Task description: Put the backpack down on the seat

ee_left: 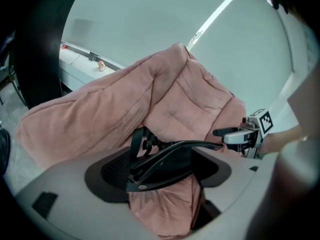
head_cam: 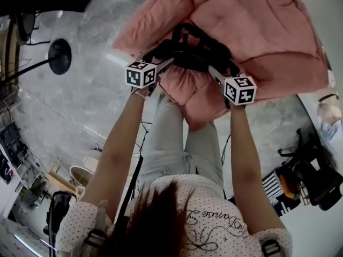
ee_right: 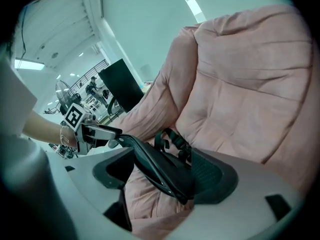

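Observation:
The backpack's black straps and handle (head_cam: 187, 50) lie on the pink quilted seat (head_cam: 257, 25), at its front edge. My left gripper (head_cam: 167, 63) and right gripper (head_cam: 214, 71) reach in from either side of them. In the left gripper view a black strap (ee_left: 165, 159) runs loosely across the wide gap between the jaws, above pink padding (ee_left: 110, 114), with the right gripper (ee_left: 240, 134) opposite. The right gripper view shows the same strap (ee_right: 160, 166) slanting between its spread jaws, the seat (ee_right: 250, 94) behind and the left gripper (ee_right: 95, 131) opposite. Neither gripper's pads press the strap.
The seat stands on a pale marble floor. A round black stand base (head_cam: 60, 55) is at the left, a black office chair (head_cam: 316, 175) at the lower right. A person (head_cam: 327, 114) is at the far right. A black panel (ee_right: 120, 86) rises behind the seat.

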A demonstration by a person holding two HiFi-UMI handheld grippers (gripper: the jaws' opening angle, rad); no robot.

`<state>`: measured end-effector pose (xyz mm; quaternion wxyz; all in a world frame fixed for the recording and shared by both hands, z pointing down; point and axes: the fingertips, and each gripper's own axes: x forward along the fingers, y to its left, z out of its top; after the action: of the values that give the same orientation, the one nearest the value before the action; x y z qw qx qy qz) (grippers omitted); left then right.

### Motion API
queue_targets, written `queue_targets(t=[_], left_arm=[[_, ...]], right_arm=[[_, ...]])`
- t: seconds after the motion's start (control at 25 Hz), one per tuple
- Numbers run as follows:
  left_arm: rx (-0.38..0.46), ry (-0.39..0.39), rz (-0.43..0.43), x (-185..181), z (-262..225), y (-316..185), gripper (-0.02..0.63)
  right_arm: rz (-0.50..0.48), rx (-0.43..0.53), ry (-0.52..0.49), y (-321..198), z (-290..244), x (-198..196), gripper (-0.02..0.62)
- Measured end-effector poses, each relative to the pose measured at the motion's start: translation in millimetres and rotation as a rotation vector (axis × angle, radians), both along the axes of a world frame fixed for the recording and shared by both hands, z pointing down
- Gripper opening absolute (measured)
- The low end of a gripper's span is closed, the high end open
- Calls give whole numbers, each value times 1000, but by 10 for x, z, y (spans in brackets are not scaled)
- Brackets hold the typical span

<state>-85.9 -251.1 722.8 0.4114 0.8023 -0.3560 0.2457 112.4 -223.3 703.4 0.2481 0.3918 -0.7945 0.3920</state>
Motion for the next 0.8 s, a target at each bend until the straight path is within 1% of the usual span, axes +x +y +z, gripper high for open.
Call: queue_targets(t=[0.16, 0.2, 0.28, 0.36, 0.44, 0.48, 0.52, 0.56, 0.64, 0.68, 0.8], left_arm=[[56, 15, 44, 40, -243, -88, 354], [72, 14, 61, 48, -300, -89, 341], [110, 8, 91, 60, -411, -91, 307], [146, 12, 102, 87, -541, -135, 283], [184, 18, 91, 111, -699, -214, 219], [203, 17, 75, 106, -788, -252, 155], [223, 20, 54, 92, -887, -287, 60], [244, 30, 32, 80, -997, -320, 5], [284, 63, 4, 83, -1232, -366, 5], [305, 76, 1, 94, -1348, -381, 5], [372, 90, 15, 129, -1675, -431, 3]], right_arm=[[4, 26, -18, -95, -160, -60, 353], [-1, 31, -18, -96, -195, -89, 351], [-18, 54, 1, -103, -275, -136, 308], [-20, 100, 29, -161, -402, -133, 262], [-1, 151, 47, -244, -566, -86, 205], [11, 176, 50, -274, -654, -62, 163], [20, 199, 52, -295, -741, -43, 121], [27, 220, 53, -307, -829, -30, 87], [27, 259, 54, -317, -1000, -15, 28], [24, 276, 55, -322, -1082, -13, 14], [24, 328, 53, -365, -1337, -6, 12]])
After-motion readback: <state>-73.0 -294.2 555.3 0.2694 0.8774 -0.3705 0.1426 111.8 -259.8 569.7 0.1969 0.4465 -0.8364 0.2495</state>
